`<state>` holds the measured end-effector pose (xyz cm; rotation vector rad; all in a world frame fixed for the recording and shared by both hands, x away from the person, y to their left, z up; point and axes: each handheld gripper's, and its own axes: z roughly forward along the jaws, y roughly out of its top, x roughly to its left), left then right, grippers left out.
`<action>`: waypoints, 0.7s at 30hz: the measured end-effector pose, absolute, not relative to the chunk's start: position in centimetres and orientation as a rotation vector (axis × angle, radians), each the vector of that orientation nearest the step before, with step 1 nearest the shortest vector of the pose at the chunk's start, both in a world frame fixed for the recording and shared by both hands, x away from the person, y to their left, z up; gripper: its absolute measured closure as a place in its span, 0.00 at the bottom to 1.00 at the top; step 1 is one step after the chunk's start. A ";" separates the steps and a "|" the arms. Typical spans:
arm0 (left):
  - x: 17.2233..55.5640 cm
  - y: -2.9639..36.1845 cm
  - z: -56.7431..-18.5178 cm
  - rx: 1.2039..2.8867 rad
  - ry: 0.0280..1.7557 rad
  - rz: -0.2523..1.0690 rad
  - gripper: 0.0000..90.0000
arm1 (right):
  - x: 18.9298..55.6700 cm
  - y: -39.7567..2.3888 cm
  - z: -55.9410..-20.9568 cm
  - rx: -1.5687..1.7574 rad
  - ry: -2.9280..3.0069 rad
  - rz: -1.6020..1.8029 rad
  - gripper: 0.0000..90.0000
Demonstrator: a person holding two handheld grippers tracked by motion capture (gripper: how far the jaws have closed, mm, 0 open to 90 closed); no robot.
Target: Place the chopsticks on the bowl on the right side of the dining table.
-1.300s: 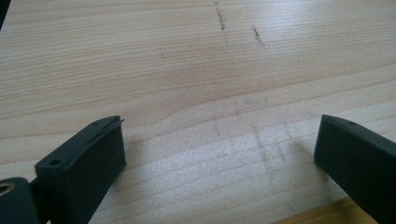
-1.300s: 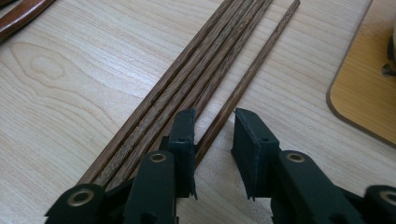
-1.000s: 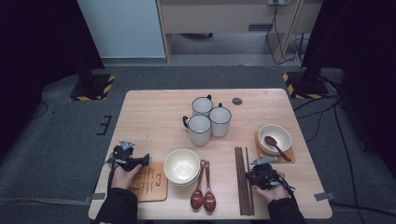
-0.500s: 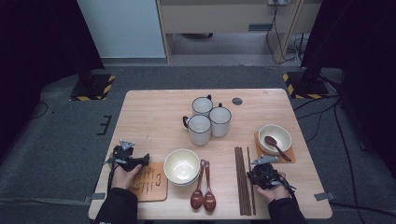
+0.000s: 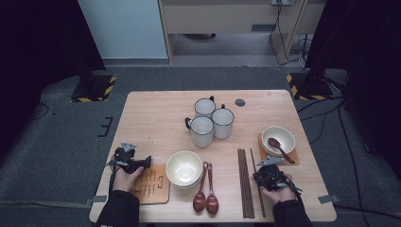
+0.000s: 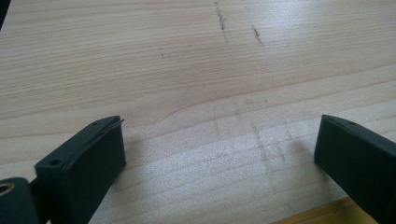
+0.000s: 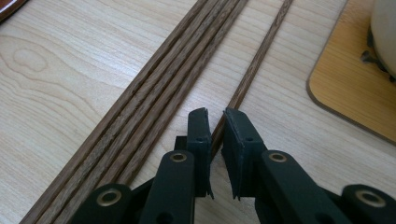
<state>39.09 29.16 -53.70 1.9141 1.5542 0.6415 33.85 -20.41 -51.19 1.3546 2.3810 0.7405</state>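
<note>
A single dark wooden chopstick (image 7: 261, 51) lies apart from a tight bundle of several chopsticks (image 7: 173, 79) on the wooden table. My right gripper (image 7: 215, 116) straddles its near end. The jaws have just been closing and stand a sliver apart with the chopstick between them, the pads not clearly pressing. From above, the right gripper (image 5: 258, 178) sits on the lone chopstick (image 5: 253, 158), right of the bundle (image 5: 243, 182). My left gripper (image 5: 145, 162) rests wide open over bare table (image 6: 196, 70), with nothing between the jaws (image 6: 219, 135).
A bowl with a spoon (image 5: 278, 137) sits on an orange coaster (image 7: 345, 79) just right of the chopsticks. An empty bowl (image 5: 184, 168), two wooden spoons (image 5: 205, 198), three mugs (image 5: 210, 120) and a printed coaster (image 5: 151, 184) lie across the table's middle and left.
</note>
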 end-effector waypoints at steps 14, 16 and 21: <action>39.1 29.2 -53.7 1.914 1.554 0.642 0.01 | 34.0 -21.0 -51.2 1.381 2.363 0.727 0.88; 39.1 29.2 -53.7 1.914 1.554 0.641 0.01 | 34.0 -21.0 -51.2 1.380 2.368 0.727 0.89; 39.1 29.2 -53.7 1.914 1.554 0.642 0.01 | 34.1 -21.0 -51.2 1.379 2.372 0.729 0.91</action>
